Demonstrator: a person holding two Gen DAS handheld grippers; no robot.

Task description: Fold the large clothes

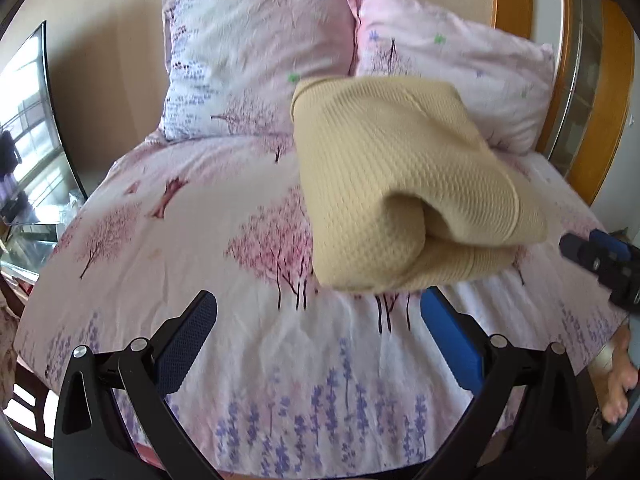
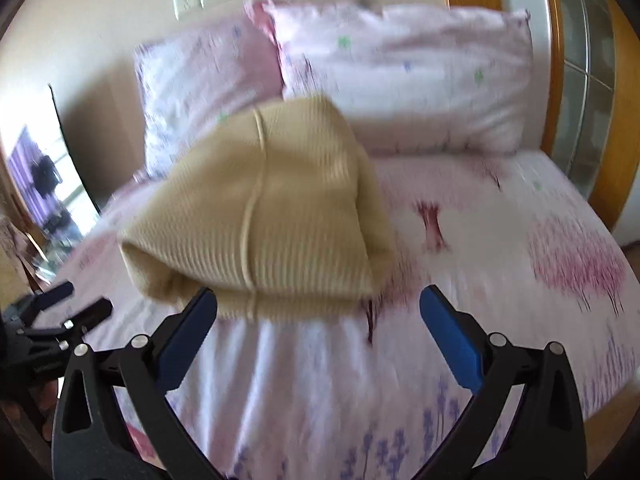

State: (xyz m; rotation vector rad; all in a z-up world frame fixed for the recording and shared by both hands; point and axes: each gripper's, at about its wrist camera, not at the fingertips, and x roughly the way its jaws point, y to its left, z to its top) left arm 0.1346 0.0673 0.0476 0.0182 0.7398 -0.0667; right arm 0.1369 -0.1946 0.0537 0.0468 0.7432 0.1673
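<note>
A cream waffle-knit garment lies folded into a thick bundle on the flowered bed sheet. It also shows in the right wrist view, with a seam running down its top. My left gripper is open and empty, just in front of the bundle's near edge. My right gripper is open and empty, its left finger close to the bundle's front edge. The right gripper also shows at the right edge of the left wrist view. The left gripper shows at the left edge of the right wrist view.
Two flowered pillows lean against the wall at the bed's head. A wooden frame stands at the right. A mirror and a glass surface are at the left. A bare foot stands by the bed's right edge.
</note>
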